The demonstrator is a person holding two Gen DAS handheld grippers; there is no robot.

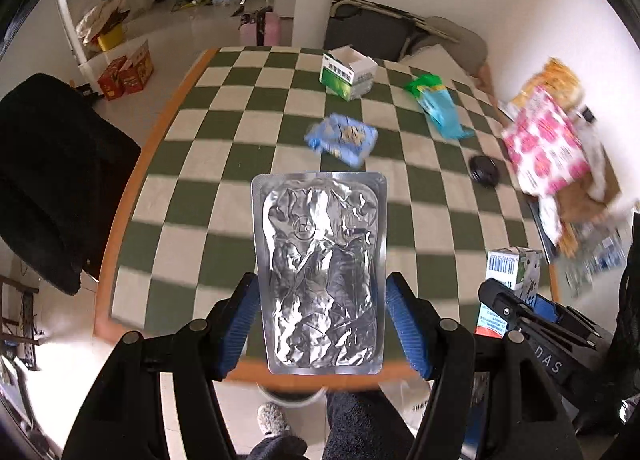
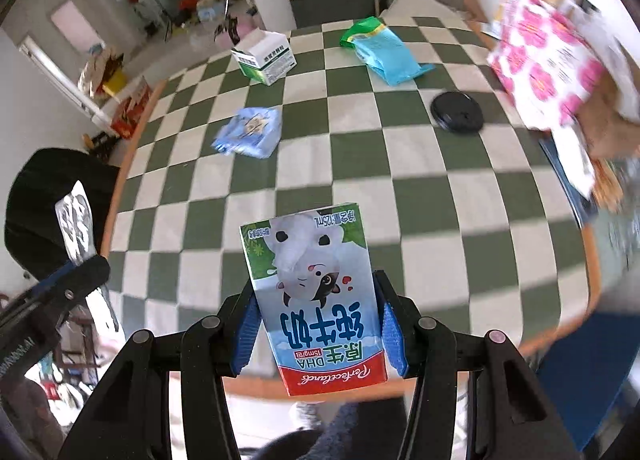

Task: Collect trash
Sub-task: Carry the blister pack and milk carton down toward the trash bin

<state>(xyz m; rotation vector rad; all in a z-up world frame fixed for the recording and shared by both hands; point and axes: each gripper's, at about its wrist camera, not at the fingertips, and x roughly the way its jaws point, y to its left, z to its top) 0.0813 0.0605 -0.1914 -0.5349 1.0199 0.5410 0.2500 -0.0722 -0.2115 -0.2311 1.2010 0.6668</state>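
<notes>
the checkered table (image 1: 208, 196) lies below me with litter scattered on it. my right gripper (image 2: 318, 324) is clamped on the milk carton (image 2: 316, 300), raised over the near edge; it's a stiff little box, probably light (empty, i'd guess), so squeezing its flat sides suits it. my left gripper (image 1: 322, 324) pinches the foil blister sheet (image 1: 320, 268) by its long edges, also above the near edge; thin, crinkly and slick, it could buckle. farther off wait the green-white box (image 1: 348, 74), the teal pouch (image 1: 438, 106) and the soft blue wrapper (image 1: 342, 140).
</notes>
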